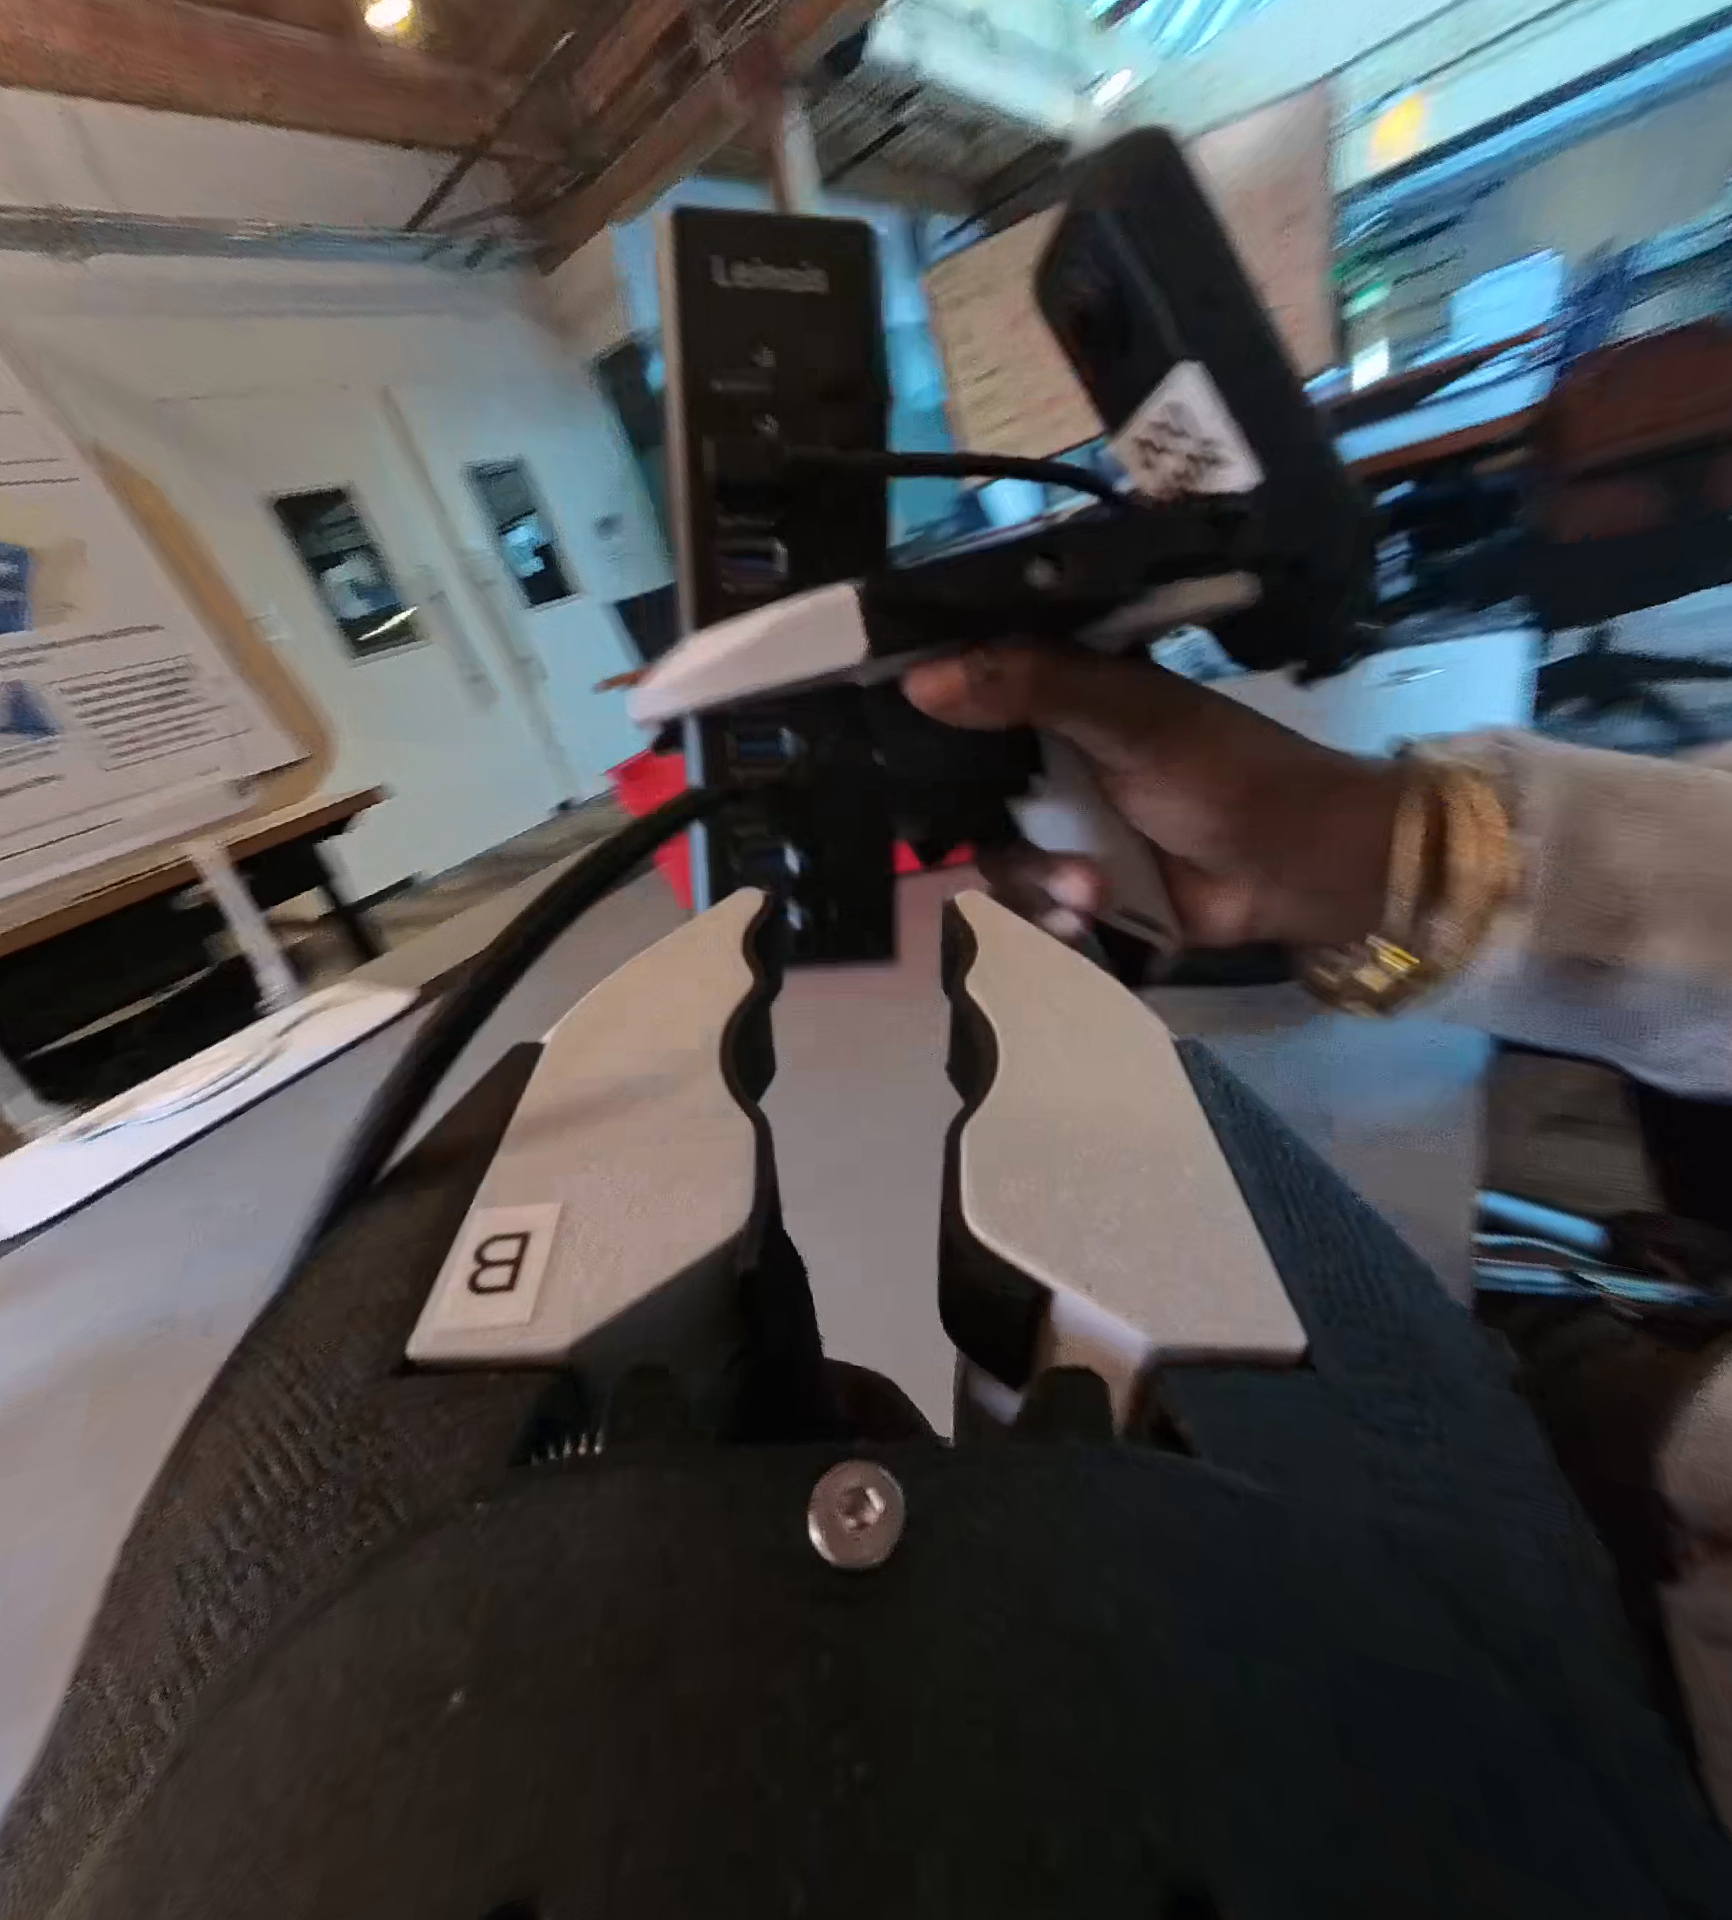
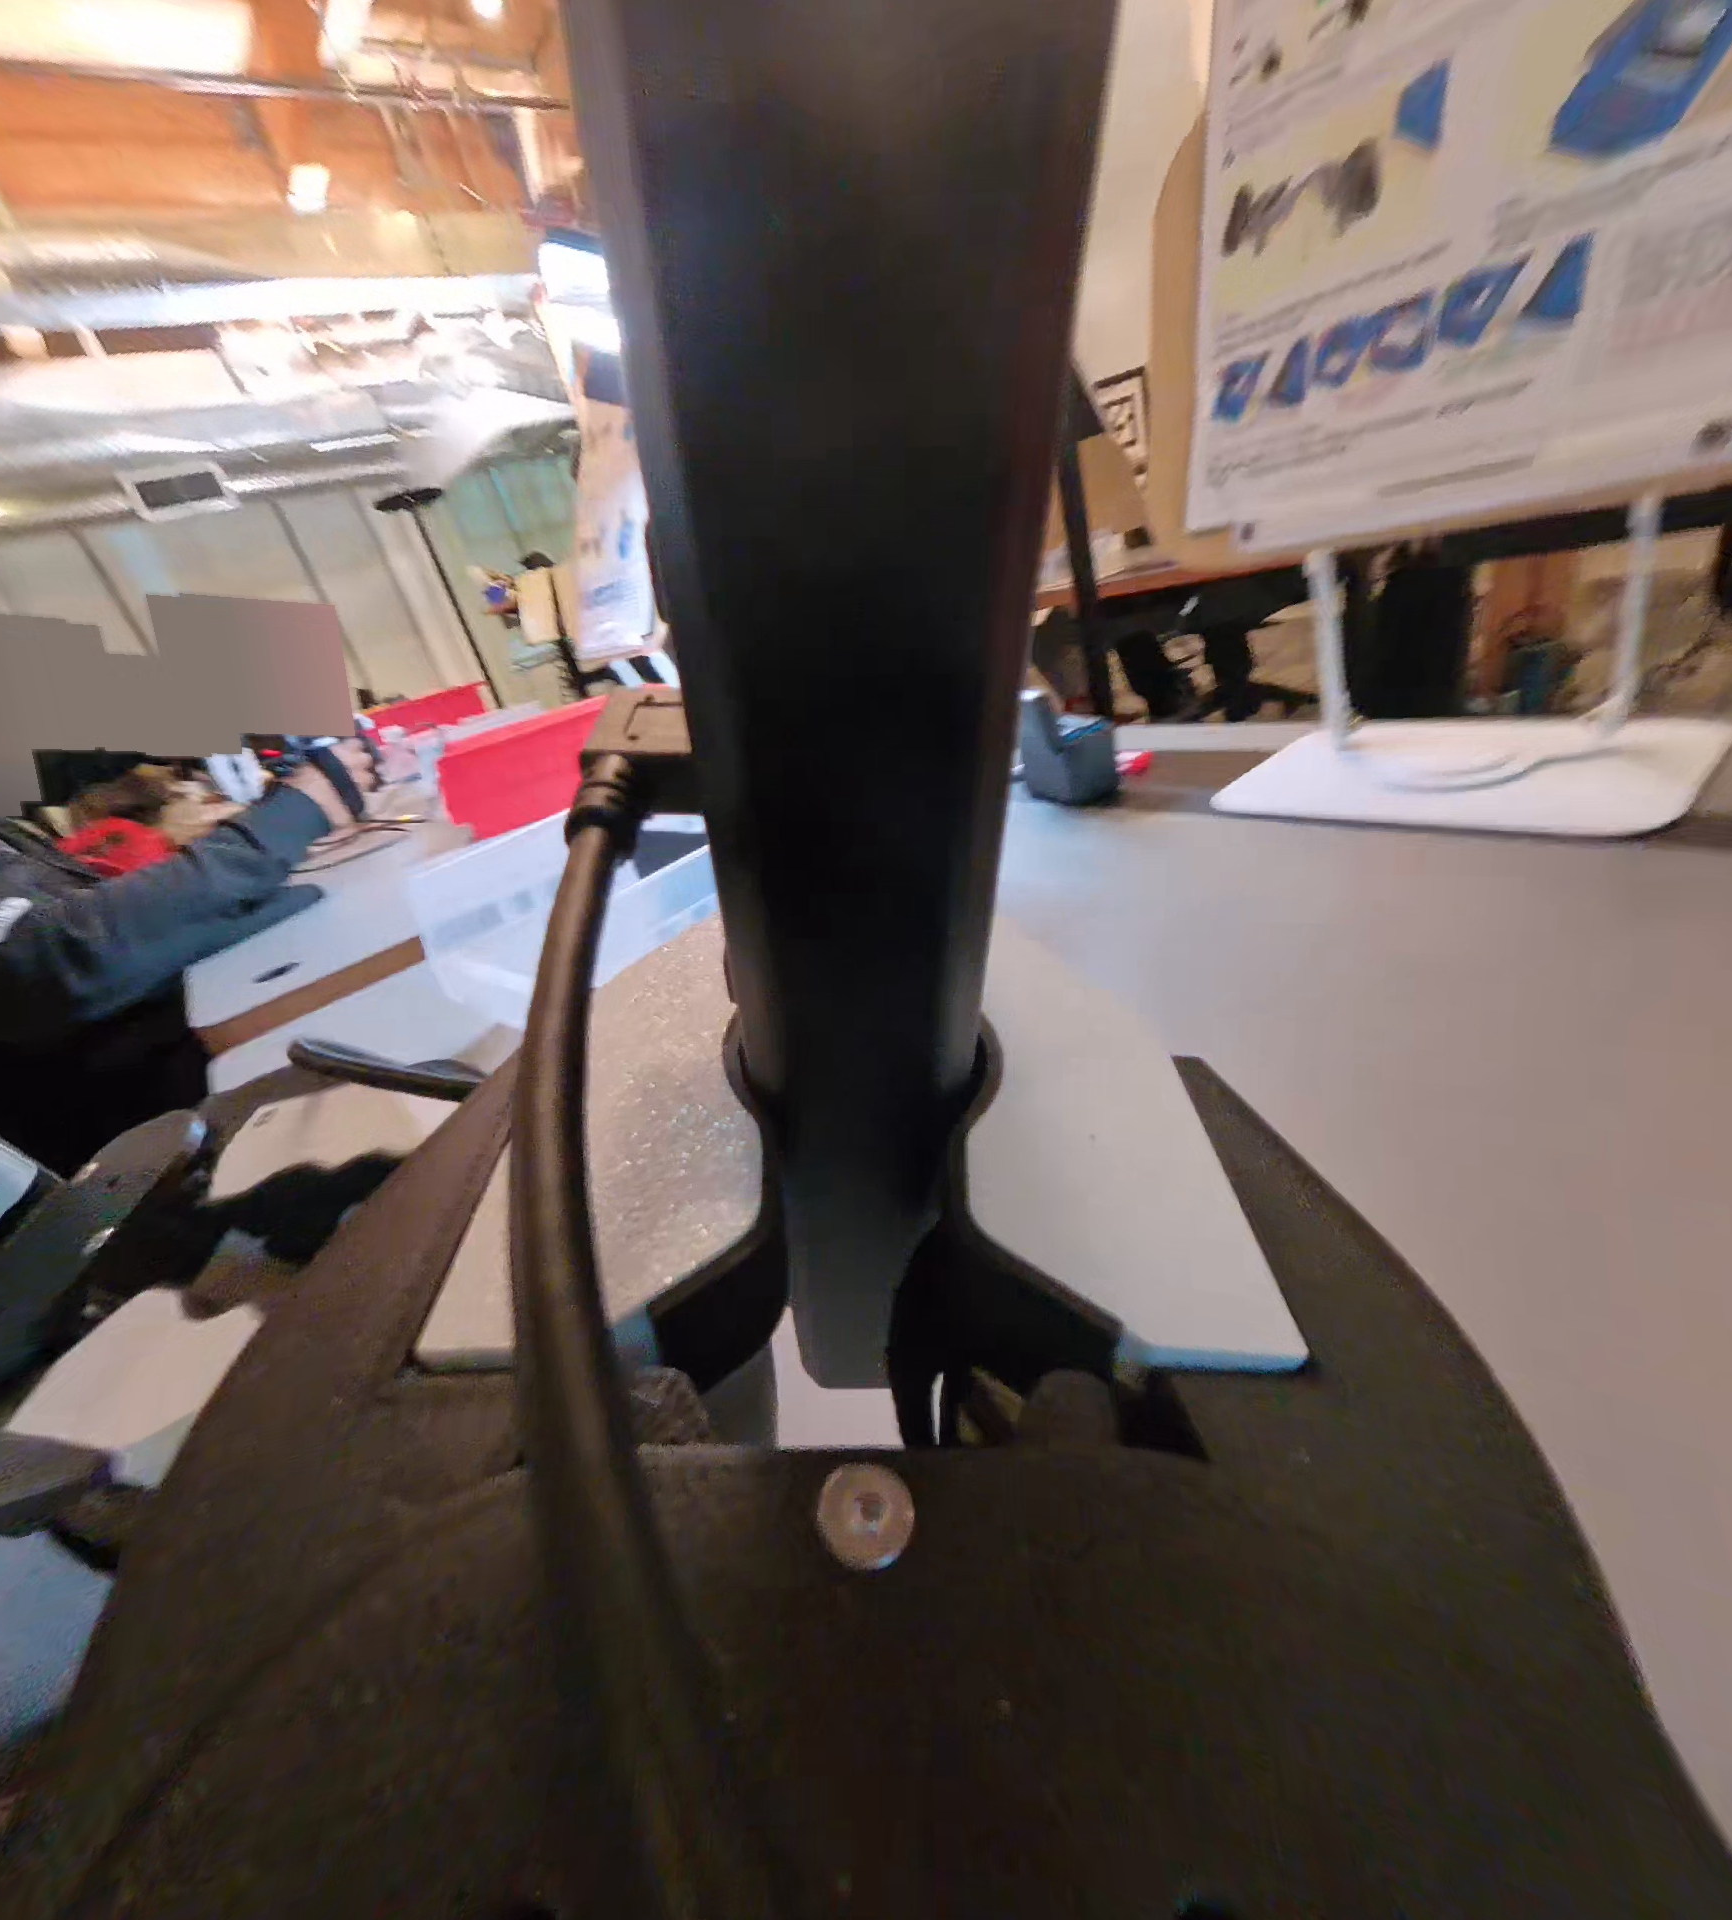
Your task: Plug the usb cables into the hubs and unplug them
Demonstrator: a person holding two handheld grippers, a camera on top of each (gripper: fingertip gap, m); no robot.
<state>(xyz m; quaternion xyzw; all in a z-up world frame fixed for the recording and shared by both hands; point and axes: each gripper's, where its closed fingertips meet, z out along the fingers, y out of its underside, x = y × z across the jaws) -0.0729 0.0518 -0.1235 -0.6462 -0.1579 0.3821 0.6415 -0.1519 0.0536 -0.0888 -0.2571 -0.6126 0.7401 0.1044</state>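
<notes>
A black upright USB hub point(image 1: 784, 416) with several ports down its face is clamped between the jaws of my right gripper point(image 2: 857, 1049). It fills the middle of the right wrist view point(image 2: 841, 520). A thick black cable point(image 2: 555, 1039) is plugged into the hub's side by its plug point(image 2: 628, 764), and it also shows in the left wrist view point(image 1: 529, 935). A thin black cable point(image 1: 955, 468) runs from an upper port toward the right gripper's body. My left gripper point(image 1: 860, 914) is open and empty, its tips just before the hub's lower end. One white finger point(image 1: 768, 649) of the right gripper crosses the hub.
The grey table point(image 2: 1413, 1039) stretches to the right. A white stand base point(image 2: 1485, 769) carries a poster board point(image 2: 1506, 260) at the far edge. Red bins point(image 2: 519, 758) and a clear box point(image 2: 529, 914) stand behind the hub. A person in a dark jacket point(image 2: 93, 914) works at another table.
</notes>
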